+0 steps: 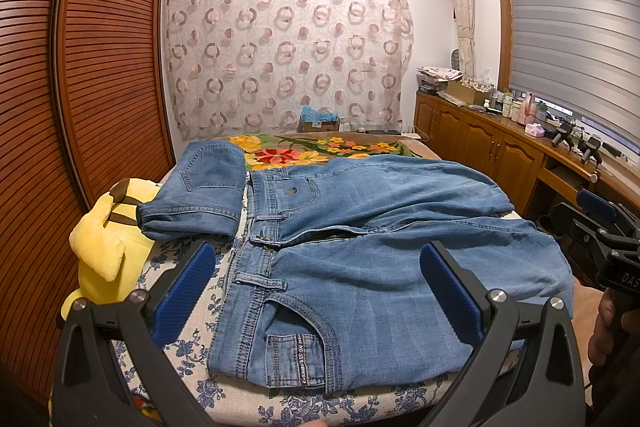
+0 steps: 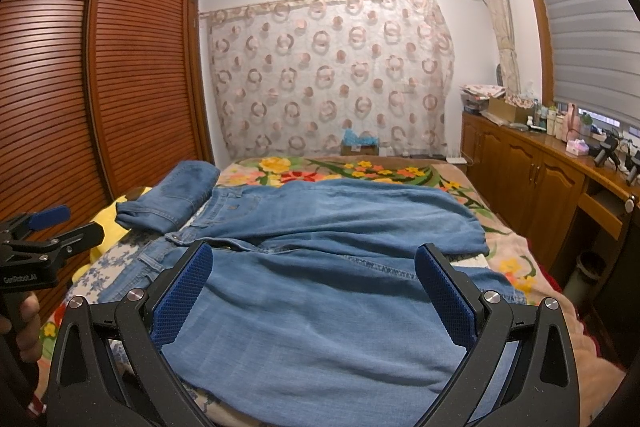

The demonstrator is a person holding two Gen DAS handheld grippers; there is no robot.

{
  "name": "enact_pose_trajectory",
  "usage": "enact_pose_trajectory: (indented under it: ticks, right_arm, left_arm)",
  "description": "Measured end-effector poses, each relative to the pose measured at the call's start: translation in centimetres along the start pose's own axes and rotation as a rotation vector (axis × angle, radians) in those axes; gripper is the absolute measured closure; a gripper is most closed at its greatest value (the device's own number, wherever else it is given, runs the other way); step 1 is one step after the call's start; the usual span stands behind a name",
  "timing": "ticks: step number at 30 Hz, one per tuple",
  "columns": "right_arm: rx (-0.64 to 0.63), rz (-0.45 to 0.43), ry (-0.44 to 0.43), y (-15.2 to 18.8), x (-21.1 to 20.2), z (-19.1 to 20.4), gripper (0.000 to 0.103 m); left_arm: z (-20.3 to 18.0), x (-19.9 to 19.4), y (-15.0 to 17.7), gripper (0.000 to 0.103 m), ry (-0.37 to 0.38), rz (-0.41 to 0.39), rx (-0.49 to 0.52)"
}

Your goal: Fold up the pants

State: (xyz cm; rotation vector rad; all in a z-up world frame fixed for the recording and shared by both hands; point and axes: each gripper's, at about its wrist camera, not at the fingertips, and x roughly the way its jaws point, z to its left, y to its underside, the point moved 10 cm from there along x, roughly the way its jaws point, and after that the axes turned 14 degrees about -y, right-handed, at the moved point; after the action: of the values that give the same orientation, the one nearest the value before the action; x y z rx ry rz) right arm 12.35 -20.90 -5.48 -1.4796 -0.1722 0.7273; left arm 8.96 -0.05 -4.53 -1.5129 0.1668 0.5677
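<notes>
While both tools hover with fingers spread and empty, the left tool (image 1: 316, 291) over the waistband and the right tool (image 2: 314, 293) over the near leg, the jeans (image 1: 380, 247) lie flat on the bed (image 1: 192, 355), apparently awaiting a first fold. Beyond the waistband sits a folded pair (image 1: 200, 187).

A bed (image 1: 256, 407) is covered at the near end by a white sheet printed with blue flowers (image 1: 188, 355), and at the far end by a blanket with large bright flowers (image 1: 304, 151). A pair of blue jeans (image 1: 360, 259) is spread flat across the middle, the waistband to the left and the legs to the right. A second pair of jeans, folded (image 1: 200, 187), is laid just beside the waistband. A yellow plush toy (image 1: 104, 239) is seen at the left edge, touching the folded pair.
</notes>
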Motion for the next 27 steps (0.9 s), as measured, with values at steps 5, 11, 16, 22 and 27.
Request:
enact_pose_trajectory:
  ticks: [5, 11, 16, 22, 27]
  right_arm:
    - [0.001, 0.000, 0.000, 0.1, 0.0, 0.2, 0.000]
    - [0.001, 0.018, -0.004, 0.1, 0.2, -0.8, 0.000]
    - [0.011, 0.056, -0.009, 1.1, 0.4, -0.8, 0.000]
    - [0.027, 0.099, 0.004, 3.0, 1.3, -2.2, 0.000]
    - [0.022, 0.145, 0.008, 4.6, 2.1, -3.3, 0.000]
  left_arm:
    - [0.0, 0.0, 0.0, 0.000, 0.001, -0.001, 0.000]
    - [-0.8, 0.2, 1.0, 0.000, 0.004, 0.027, 0.008]
    - [-0.7, 1.8, 2.2, 0.000, 0.018, 0.066, 0.015]
    - [1.1, 3.6, 3.7, 0.000, 0.011, 0.117, 0.016]
    - [2.9, 5.1, 5.1, 0.000, 0.002, 0.155, 0.006]
